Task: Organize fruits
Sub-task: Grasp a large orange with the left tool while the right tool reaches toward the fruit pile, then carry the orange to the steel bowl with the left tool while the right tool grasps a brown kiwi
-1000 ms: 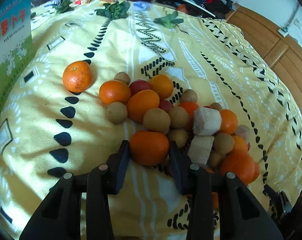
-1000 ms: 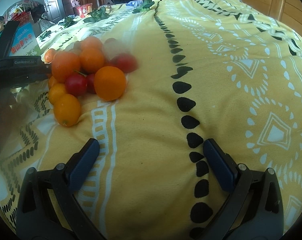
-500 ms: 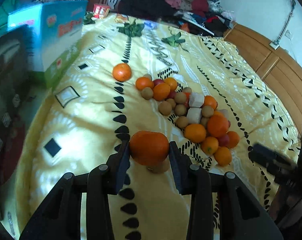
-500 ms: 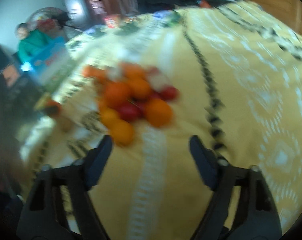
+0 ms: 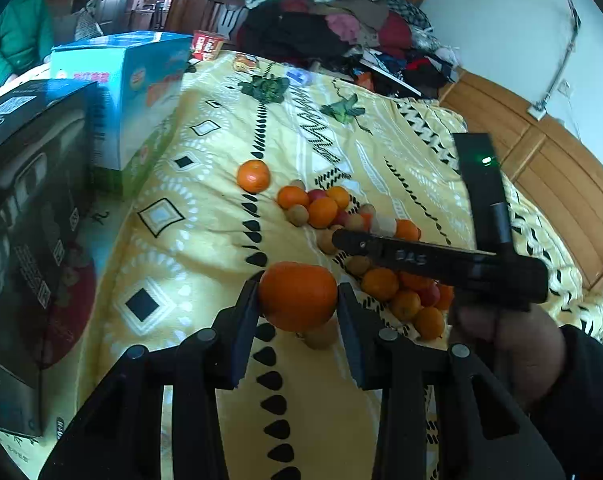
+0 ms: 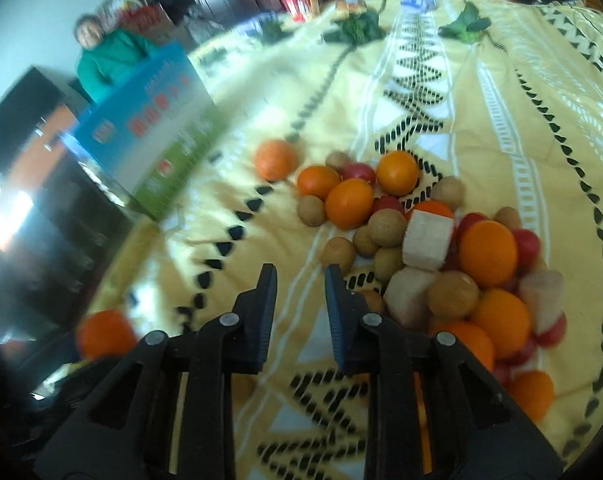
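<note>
Bright daylight, fisheye-bent dark edges; the right wrist view is motion-blurred.

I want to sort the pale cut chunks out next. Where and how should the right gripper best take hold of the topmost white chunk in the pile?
Probably grip the white chunk across its two flat cut faces, coming from above. It lies tilted on top of the pile, upper part exposed, while brown round fruits and an orange crowd its sides. The right gripper, now shut and empty, must open first.

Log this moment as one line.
left gripper: shut on orange | right gripper: just closed, empty | fruit pile: on bedspread
</note>
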`<state>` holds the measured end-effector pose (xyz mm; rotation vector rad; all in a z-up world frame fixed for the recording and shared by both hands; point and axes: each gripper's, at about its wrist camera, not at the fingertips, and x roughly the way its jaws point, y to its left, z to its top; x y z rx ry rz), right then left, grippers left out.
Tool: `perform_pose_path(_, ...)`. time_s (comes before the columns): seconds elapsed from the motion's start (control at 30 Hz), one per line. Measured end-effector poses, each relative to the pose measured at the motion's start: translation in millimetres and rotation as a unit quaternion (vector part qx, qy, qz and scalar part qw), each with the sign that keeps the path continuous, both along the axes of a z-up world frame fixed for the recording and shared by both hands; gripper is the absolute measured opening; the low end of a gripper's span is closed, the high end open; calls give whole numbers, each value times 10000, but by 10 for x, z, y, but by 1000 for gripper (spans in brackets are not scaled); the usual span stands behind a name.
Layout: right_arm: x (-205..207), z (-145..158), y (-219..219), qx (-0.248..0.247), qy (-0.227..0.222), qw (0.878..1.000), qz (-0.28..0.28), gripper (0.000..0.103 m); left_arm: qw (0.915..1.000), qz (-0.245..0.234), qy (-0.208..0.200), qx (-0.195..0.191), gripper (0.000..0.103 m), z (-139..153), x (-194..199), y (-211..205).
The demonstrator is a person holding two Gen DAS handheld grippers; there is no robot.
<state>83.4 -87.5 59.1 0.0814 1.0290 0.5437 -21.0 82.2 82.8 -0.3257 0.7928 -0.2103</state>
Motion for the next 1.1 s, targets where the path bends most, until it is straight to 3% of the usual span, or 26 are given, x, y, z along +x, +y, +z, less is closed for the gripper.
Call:
perform_pose_path(0.3, 177, -155, 174, -983, 76, 9951, -43, 21, 9999, -29, 21, -140, 40, -28, 32, 38)
perform_pose_path(0.47, 307, -267, 243, -1156, 166, 9931, 54, 24, 9998, -52, 77, -175, 40, -60, 52, 26)
perform_pose_path(0.63, 297, -257, 230, -1024, 41, 9946, 156, 23, 9998, 24, 75, -156, 40, -31, 49, 92)
perform_pose_path(0.9, -151, 267, 119, -435, -534, 9974, 234, 22, 9998, 122, -159, -44, 40, 250, -61, 182)
perform_pose_path(1.1, -584, 925, 276, -87, -1225, 9912, 497, 22, 9976, 413, -555, 88, 40, 697, -217, 406)
